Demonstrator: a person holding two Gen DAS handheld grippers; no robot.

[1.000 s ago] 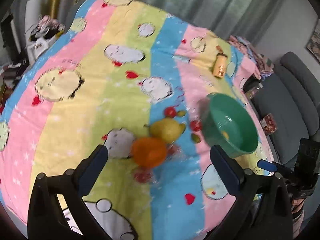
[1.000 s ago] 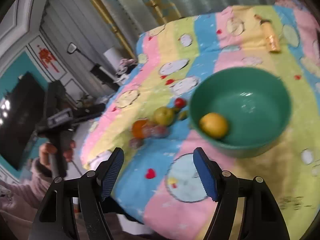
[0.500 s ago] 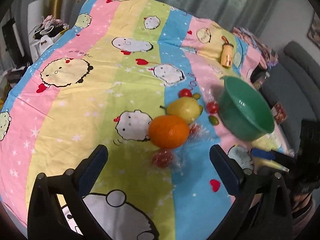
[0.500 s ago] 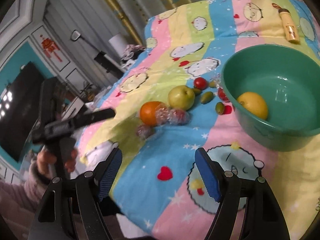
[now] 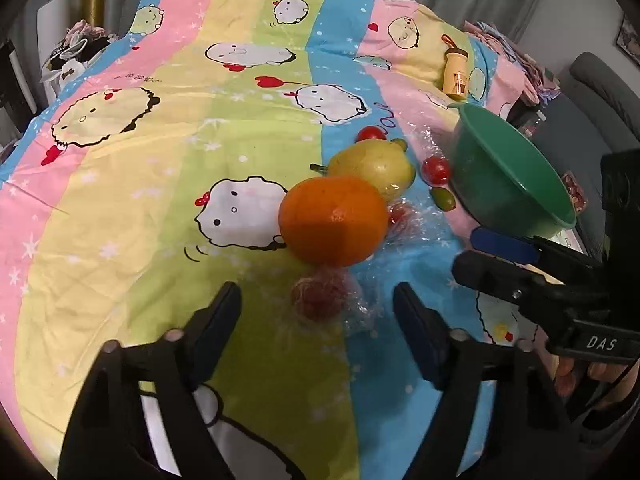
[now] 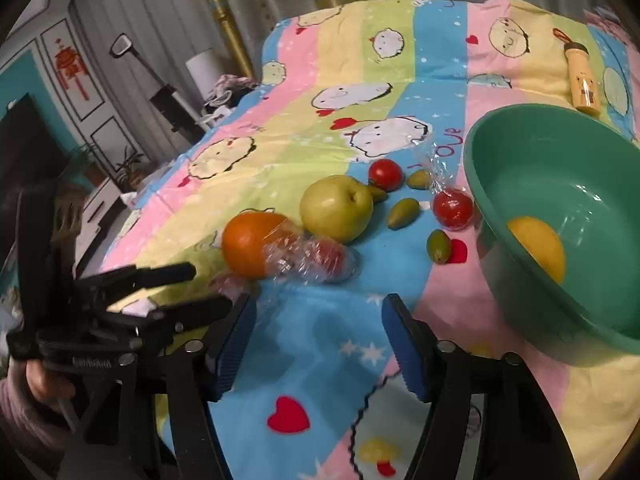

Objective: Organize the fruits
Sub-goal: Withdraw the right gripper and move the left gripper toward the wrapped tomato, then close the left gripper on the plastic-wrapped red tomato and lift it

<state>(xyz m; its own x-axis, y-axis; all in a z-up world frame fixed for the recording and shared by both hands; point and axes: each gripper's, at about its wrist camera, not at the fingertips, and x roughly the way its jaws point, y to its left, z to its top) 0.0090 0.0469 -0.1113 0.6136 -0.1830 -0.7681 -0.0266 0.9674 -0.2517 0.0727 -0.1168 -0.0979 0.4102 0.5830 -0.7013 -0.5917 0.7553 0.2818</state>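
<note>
Loose fruit lies on a striped cartoon bedsheet: an orange (image 5: 334, 220), a green pear-like fruit (image 5: 374, 166), red tomatoes (image 6: 385, 174) and small green fruits (image 6: 404, 212). My left gripper (image 5: 316, 304) hangs low over a red fruit in clear wrap (image 5: 320, 298). That fruit sits between its fingertips, the jaws are closing and the pads stay clear of it. My right gripper (image 6: 320, 312) is also closing, with nothing between its pads, just short of another wrapped red fruit (image 6: 320, 256). A green bowl (image 6: 560, 168) on the right holds a yellow fruit (image 6: 538, 248).
A small yellow bottle (image 5: 456, 70) lies on the sheet beyond the bowl. A grey sofa (image 5: 600, 96) stands past the sheet's right edge. Clutter and a dark screen (image 6: 24, 148) lie off the left side. The two grippers sit close together near the front edge.
Both grippers have sunk toward the fruit and their jaws have narrowed. The right one has swung from in front of the bowl toward the pile.
</note>
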